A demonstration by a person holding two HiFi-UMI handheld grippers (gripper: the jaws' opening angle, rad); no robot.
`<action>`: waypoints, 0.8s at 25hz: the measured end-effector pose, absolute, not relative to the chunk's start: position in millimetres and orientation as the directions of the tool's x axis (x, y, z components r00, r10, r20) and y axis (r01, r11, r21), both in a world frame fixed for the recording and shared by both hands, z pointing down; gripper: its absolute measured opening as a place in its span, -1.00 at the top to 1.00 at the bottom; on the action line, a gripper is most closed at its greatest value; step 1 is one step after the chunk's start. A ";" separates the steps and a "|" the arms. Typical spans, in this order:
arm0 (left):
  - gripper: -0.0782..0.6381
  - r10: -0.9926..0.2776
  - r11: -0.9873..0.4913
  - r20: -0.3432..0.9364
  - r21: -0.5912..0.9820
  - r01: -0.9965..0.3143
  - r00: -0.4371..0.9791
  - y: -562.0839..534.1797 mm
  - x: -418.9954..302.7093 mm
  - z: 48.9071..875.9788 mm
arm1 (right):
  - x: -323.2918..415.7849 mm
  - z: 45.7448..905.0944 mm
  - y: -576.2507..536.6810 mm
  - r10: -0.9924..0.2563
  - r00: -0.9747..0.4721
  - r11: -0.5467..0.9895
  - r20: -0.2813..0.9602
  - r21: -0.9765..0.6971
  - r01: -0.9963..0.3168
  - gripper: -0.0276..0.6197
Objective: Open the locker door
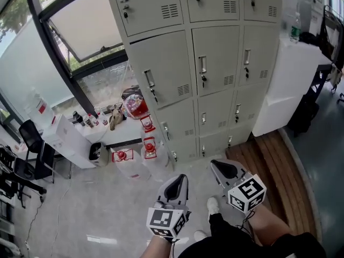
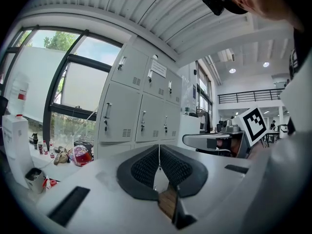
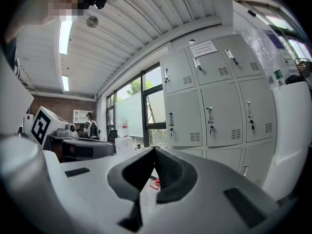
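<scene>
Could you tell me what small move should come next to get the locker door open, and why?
Probably raise the right gripper toward a door handle on the lockers, parting its jaws on the way. Both it and the left gripper hang low near the person's legs, shut and empty, well short of any door, so nothing can be grasped yet.

The lockers point(image 1: 161, 74) look like smooth, matt painted metal. The floor point(image 1: 80, 214) is glossy, beside wood-grain boards point(image 1: 269, 165). Pads point(image 2: 145, 168) on the left gripper point(image 2: 159, 152) are black dimpled rubber.

Pale grey metal locker door point(image 1: 216, 63), shut, upright, middle row, centre column.
</scene>
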State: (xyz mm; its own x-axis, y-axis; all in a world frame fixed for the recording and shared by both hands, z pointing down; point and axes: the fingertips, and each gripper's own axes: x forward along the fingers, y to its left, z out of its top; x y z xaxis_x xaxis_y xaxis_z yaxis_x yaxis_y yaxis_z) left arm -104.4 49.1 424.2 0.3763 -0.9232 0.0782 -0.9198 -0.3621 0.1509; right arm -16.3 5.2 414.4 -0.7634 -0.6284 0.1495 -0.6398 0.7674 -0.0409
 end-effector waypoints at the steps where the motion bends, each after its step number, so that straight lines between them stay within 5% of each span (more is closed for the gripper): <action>1: 0.73 -0.925 -0.359 0.080 0.149 -0.922 0.373 43.9 -105.0 423.5 | -17.6 413.6 -1.4 -0.624 -0.767 0.771 0.149 -0.037 -0.635 0.75; 20: 0.73 -0.920 -0.367 0.087 0.150 -0.918 0.382 -113.8 -91.3 416.2 | -10.2 408.6 -176.4 -0.630 -0.760 0.773 0.159 0.030 -0.634 0.75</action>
State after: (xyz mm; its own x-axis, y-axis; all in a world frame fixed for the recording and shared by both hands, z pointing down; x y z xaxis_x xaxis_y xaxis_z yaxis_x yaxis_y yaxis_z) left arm -91.3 -113.8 416.2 0.3824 -0.9199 0.0872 -0.9179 -0.3673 0.1502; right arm -10.2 -176.4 408.6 -0.7601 -0.6300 0.1595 -0.6342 0.7726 0.0296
